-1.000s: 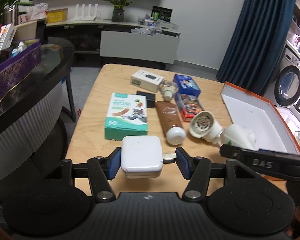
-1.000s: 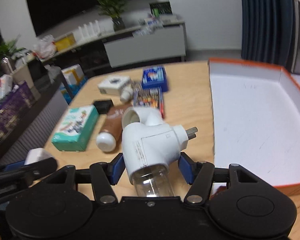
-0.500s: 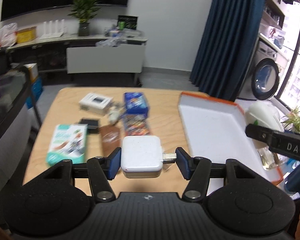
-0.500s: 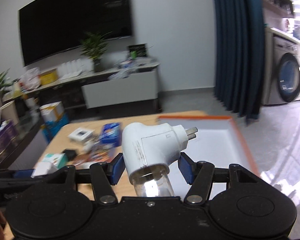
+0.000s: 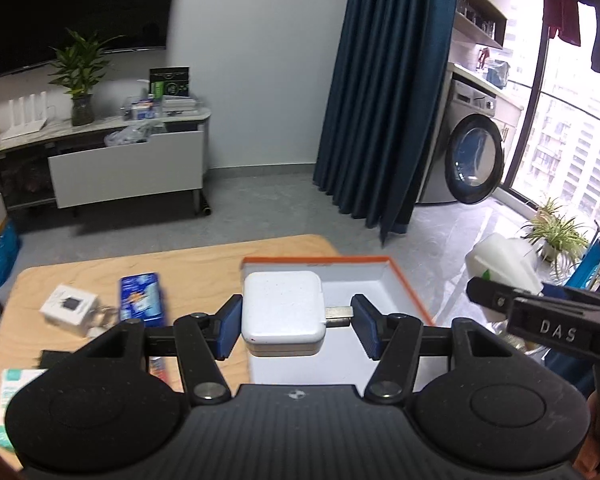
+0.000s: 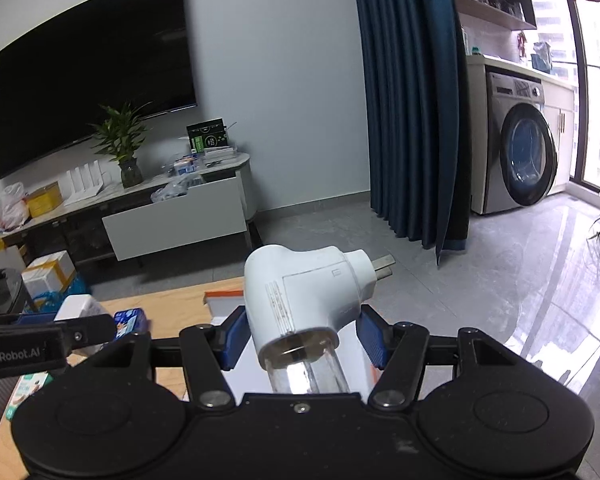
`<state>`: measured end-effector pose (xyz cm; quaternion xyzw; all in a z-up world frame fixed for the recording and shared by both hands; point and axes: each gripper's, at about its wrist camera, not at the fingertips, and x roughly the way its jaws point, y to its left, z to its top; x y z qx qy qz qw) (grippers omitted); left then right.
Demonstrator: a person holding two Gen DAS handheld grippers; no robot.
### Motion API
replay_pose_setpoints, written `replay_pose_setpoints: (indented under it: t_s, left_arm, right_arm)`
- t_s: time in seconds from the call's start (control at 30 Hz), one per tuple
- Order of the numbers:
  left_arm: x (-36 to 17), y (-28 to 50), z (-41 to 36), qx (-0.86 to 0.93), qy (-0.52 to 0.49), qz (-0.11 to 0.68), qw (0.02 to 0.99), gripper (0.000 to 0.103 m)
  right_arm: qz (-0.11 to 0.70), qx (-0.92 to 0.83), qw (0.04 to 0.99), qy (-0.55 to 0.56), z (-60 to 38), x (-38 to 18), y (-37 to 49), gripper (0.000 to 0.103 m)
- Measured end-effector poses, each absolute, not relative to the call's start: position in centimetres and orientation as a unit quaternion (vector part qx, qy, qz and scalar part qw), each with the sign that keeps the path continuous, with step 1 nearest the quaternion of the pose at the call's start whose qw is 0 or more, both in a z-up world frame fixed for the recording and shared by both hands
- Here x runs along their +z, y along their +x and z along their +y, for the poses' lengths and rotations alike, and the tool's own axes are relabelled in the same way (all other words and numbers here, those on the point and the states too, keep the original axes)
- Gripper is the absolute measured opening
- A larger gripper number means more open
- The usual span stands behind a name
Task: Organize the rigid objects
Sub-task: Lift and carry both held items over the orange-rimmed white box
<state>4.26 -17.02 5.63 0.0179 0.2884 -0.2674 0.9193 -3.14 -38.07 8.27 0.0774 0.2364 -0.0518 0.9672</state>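
Note:
My left gripper (image 5: 296, 326) is shut on a white square charger (image 5: 283, 312) with a metal plug end, held in the air above the near part of the white tray with orange rim (image 5: 396, 270). My right gripper (image 6: 300, 338) is shut on a white plug-in device with a clear bottle (image 6: 304, 292), held high; it also shows at the right of the left wrist view (image 5: 502, 264). The tray's corner shows in the right wrist view (image 6: 220, 298).
On the wooden table (image 5: 204, 260) lie a blue box (image 5: 142, 294), a small white box (image 5: 68, 306) and a green-white box (image 5: 10, 384). Beyond are a TV cabinet (image 6: 172, 216), blue curtain (image 5: 380, 100) and washing machine (image 6: 528, 160).
Both grippers have risen and swung right with their objects, from over the cluttered table to above the tray. The table items have slid to the lower left of both views.

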Motion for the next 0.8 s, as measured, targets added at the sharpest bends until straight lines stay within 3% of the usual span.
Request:
replay_pose_setpoints:
  t_s: [0.8]
  left_arm:
    - [3.5, 6.5, -21.0, -0.255, 0.036, 0.318, 0.912, 0.059]
  right_arm:
    - [0.272, -0.031, 0.958, 0.088, -41.8, 5.9, 2.0, 0.070]
